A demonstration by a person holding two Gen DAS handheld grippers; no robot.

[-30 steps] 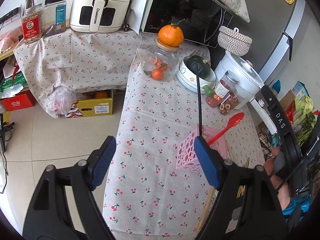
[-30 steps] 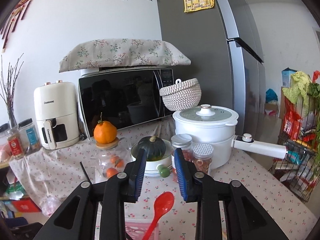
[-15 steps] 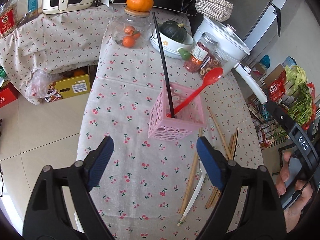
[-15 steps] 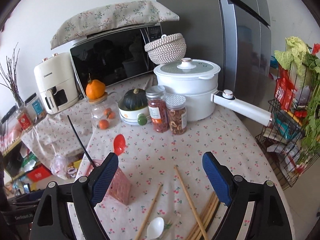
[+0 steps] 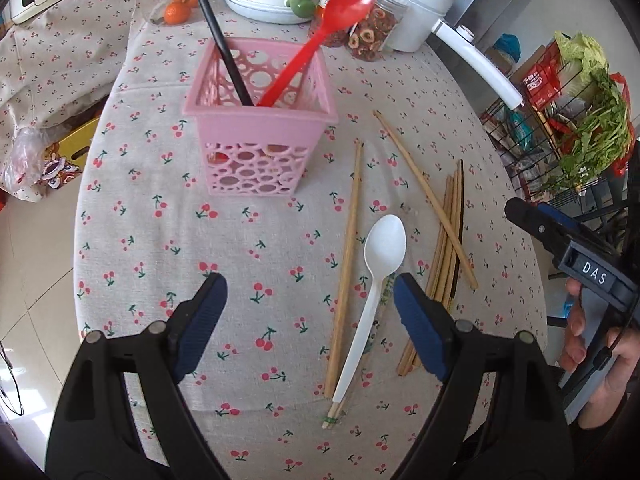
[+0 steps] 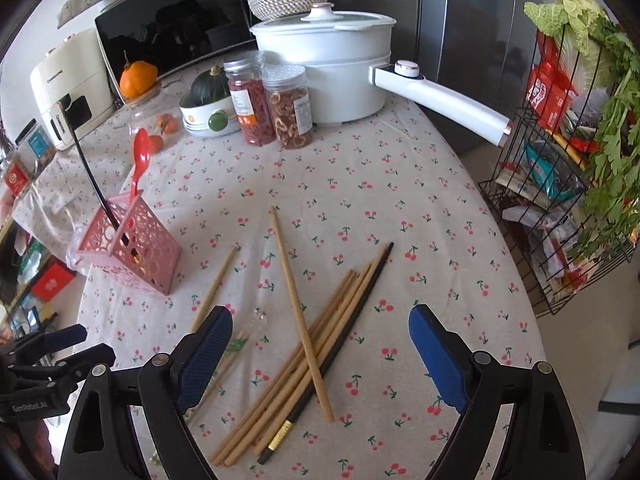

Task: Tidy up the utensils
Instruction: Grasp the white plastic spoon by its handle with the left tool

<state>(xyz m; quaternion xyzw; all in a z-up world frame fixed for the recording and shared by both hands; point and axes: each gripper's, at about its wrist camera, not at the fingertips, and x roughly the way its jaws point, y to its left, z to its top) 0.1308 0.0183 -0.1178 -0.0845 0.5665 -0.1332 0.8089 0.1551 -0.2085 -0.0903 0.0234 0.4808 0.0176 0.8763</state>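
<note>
Both grippers hung over the worktop (image 6: 360,184) in its cherry-print cloth, tilted down at the loose utensils, presumably lining up a pick. Left gripper (image 5: 308,312) stood wide open with nothing held; the white plastic spoon (image 5: 378,272) lay on the cloth between its fingertips, not touched, next to a single wooden chopstick (image 5: 347,248). Right gripper (image 6: 320,344) had just been opening and stood wide, empty; the bundle of wooden chopsticks (image 6: 304,360) lay on the cloth between its pads, one black chopstick (image 6: 340,344) at its edge and one wooden stick crossed on top. Pink perforated utensil basket (image 5: 260,120) stood upright just past the spoon, already carrying a red spoon (image 5: 320,32) and a black stick (image 5: 220,36) leaning out (so that's the drop-off, by my guess). Most of the job looked undone: spoon and all the loose chopsticks were outside the basket. Crossed sticks would likely scatter if pinched together. A hand (image 5: 592,344) held the right gripper's handle at the edge of the left wrist view.
</note>
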